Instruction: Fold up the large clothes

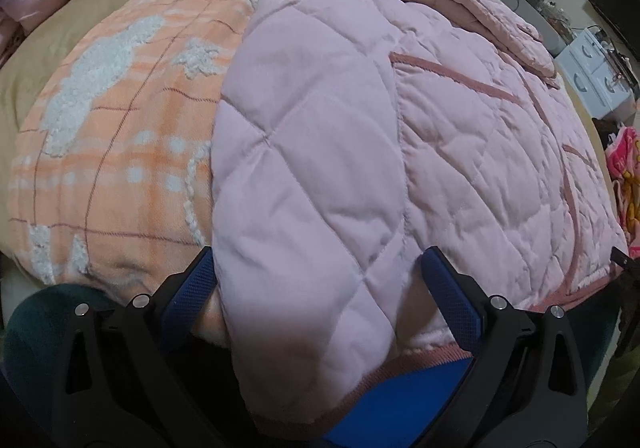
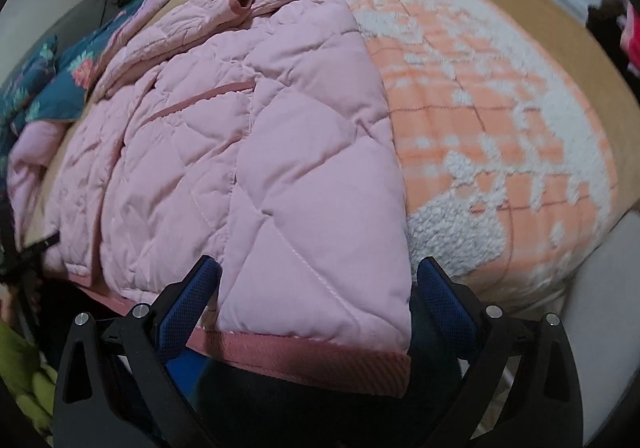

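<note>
A pink quilted jacket (image 1: 360, 136) lies spread on an orange and white blanket on the bed; it also shows in the right wrist view (image 2: 248, 152). My left gripper (image 1: 320, 280) is open, its blue-padded fingers (image 1: 450, 292) either side of the jacket's folded near edge, which drapes between them. My right gripper (image 2: 316, 288) is open too, its fingers (image 2: 444, 300) straddling the jacket's hem corner with its darker pink ribbed band (image 2: 320, 360). Whether either gripper touches the cloth I cannot tell.
The orange and white fleecy blanket (image 1: 112, 120) covers a tan bedsheet (image 2: 560, 20). Teal floral bedding (image 2: 60, 88) lies at the head of the bed. White drawers (image 1: 596, 76) and a cluttered desk stand beyond the bed. Bright pink cloth (image 1: 624, 176) lies at the right.
</note>
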